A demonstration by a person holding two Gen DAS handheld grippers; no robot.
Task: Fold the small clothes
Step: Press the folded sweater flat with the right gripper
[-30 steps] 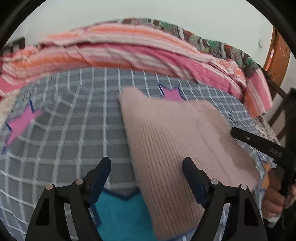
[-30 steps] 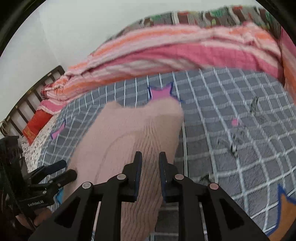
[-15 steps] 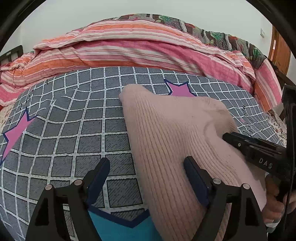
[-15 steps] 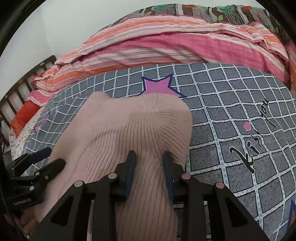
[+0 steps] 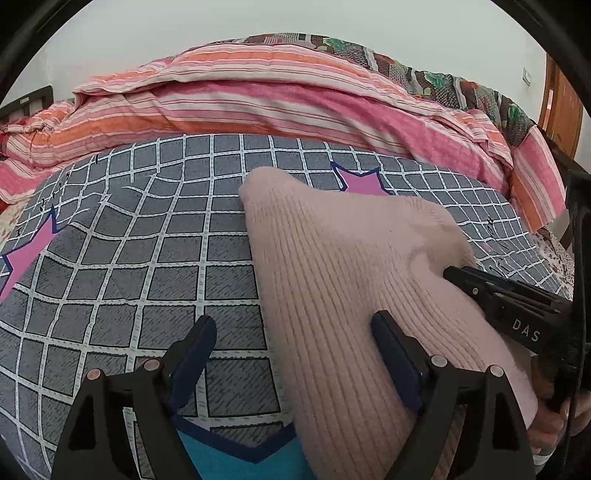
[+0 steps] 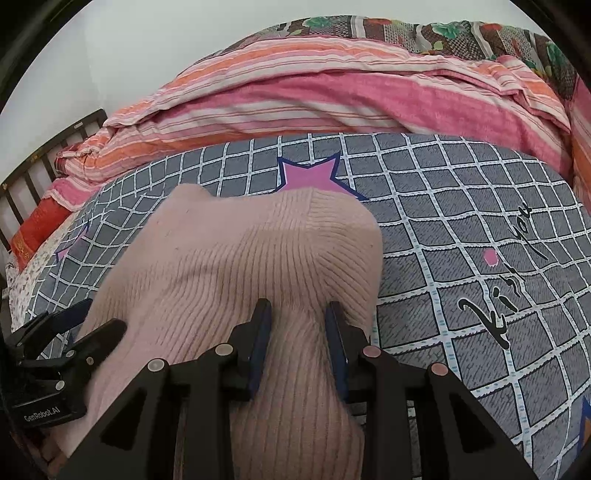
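A pale pink ribbed knit garment (image 5: 354,280) is seen lying on the bed, spread over a grey checked bedsheet (image 5: 155,258) printed with pink stars. One pink star (image 6: 308,173) is partly covered by the garment's far edge. Behind the sheet, a pink and orange striped quilt (image 5: 277,96) is bunched along the back of the bed, with a dark floral blanket (image 6: 424,31) behind it. A dark wooden bed rail (image 6: 26,173) is visible at the left edge of the right wrist view.

The left hand-held gripper (image 5: 291,350) is held released, its jaws spread wide and just having been opening further. The garment's left edge runs between them: one finger (image 5: 195,350) stands over bare sheet, the other (image 5: 391,347) lies against the knit, and nothing is pinched. A teal patch (image 5: 229,458) of the sheet's print is seen below this gripper.

The right hand-held gripper (image 6: 298,338) is clenched on a bunched ridge of the garment, near the garment's right edge; the fabric is gathered up between its blue pads (image 6: 260,343). In the left wrist view the same gripper (image 5: 461,278) is seen entering from the right, its tips buried in a fold. Part of a hand (image 5: 554,417) is visible beneath it.

Black lettering (image 6: 498,280) is printed on the sheet to the right of the garment.
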